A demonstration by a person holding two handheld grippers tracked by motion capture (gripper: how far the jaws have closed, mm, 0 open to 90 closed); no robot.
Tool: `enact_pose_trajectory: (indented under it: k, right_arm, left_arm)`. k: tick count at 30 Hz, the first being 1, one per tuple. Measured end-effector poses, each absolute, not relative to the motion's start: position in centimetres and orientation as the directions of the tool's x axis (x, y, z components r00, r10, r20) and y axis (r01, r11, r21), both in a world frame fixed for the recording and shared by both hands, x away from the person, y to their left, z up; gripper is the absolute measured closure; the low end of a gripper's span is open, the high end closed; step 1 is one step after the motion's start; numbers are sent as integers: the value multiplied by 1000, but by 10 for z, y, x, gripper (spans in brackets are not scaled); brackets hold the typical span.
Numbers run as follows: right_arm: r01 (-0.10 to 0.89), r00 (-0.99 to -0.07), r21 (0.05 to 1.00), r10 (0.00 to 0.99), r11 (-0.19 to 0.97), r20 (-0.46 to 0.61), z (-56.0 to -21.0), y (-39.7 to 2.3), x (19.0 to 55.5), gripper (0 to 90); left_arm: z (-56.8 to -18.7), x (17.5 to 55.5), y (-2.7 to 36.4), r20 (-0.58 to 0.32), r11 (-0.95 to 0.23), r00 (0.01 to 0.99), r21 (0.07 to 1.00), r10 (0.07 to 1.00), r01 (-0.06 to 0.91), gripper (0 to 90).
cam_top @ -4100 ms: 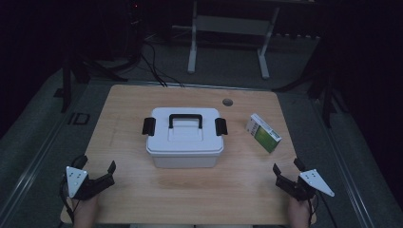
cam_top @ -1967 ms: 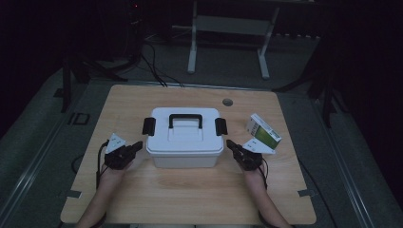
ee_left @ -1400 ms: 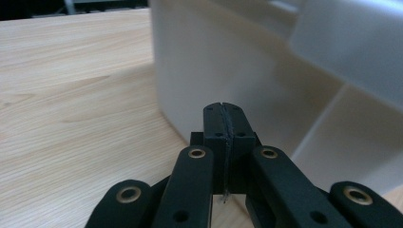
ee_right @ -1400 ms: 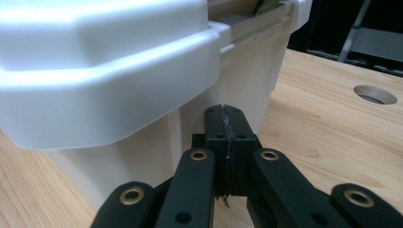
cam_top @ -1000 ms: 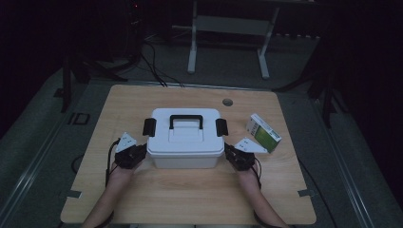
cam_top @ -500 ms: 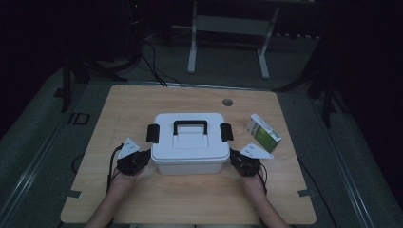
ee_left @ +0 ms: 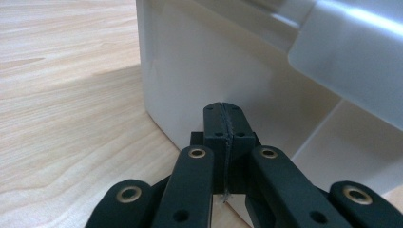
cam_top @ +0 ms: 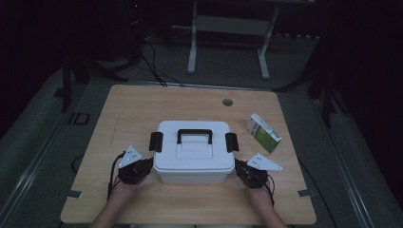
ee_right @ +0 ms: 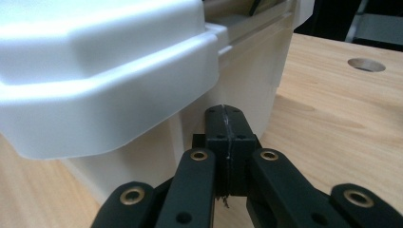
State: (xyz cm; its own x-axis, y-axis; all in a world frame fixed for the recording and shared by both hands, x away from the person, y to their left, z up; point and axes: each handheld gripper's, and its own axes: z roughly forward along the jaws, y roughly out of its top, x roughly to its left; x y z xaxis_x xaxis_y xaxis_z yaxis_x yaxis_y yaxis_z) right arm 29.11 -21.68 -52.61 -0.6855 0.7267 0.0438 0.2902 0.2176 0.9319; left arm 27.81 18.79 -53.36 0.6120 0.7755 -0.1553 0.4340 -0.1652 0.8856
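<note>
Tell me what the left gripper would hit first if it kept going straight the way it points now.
Most likely the white storage box. The left gripper, jaws shut, points at the box's side wall just below the lid's overhang, close to a lower corner. The tips look almost against the wall; whether they already touch it I cannot tell.

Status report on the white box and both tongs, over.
Left tongs and right tongs shut, against the white box sides. Lid latched. Green carton clear, right of it.

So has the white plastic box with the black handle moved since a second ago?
Yes. The white plastic box has slid toward the person's edge of the wooden table, farther from the round hole.
</note>
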Motion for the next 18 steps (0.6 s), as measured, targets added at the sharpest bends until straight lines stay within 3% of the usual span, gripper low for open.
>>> enact_pose_trajectory:
  k: [18]
  right_arm:
    - [298,-686,930,726,213,53,-525,-240,261,900]
  left_arm:
    - [-534,253,171,-159,-199,675,885,721,422,898]
